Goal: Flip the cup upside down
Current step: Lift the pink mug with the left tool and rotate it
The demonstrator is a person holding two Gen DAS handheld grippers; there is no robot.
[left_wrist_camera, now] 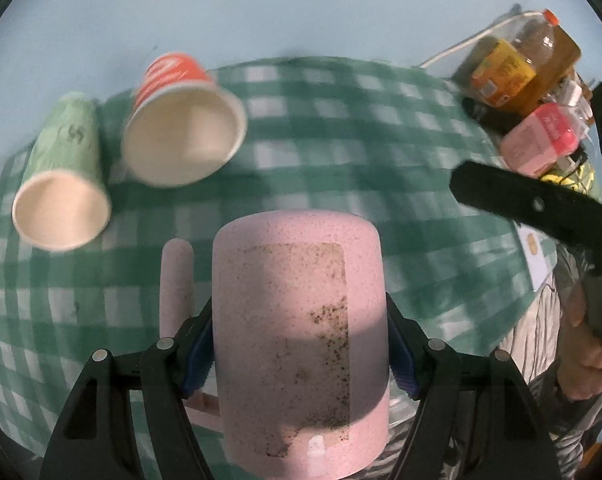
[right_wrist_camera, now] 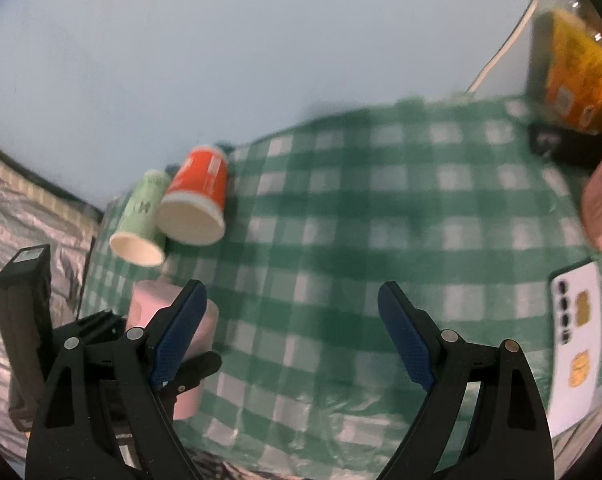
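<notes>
We see the left gripper [left_wrist_camera: 300,344] clamped on the pink mug [left_wrist_camera: 299,320], its blue pads [left_wrist_camera: 199,354] pressed against both sides of the mug's body. The mug lies along the fingers with its closed end pointing away from the camera, and its handle [left_wrist_camera: 176,286] sticks out on the left; a rubbed, speckled patch marks the side facing us. It is held over the green checked cloth [left_wrist_camera: 361,152], and we cannot tell whether it touches the cloth. Beyond the mug, to its left, an orange paper cup [left_wrist_camera: 181,128] and a green paper cup [left_wrist_camera: 61,184] lie tipped with their mouths toward us, just beside each other. Far right of the mug stand a bottle [left_wrist_camera: 529,64] of brown drink and a pink pack [left_wrist_camera: 541,140]. From the right wrist we see the right gripper [right_wrist_camera: 291,332] with its fingers wide apart and nothing between them, over the cloth to the right of the mug [right_wrist_camera: 169,320]. A white phone [right_wrist_camera: 577,344] lies on the cloth further right.
</notes>
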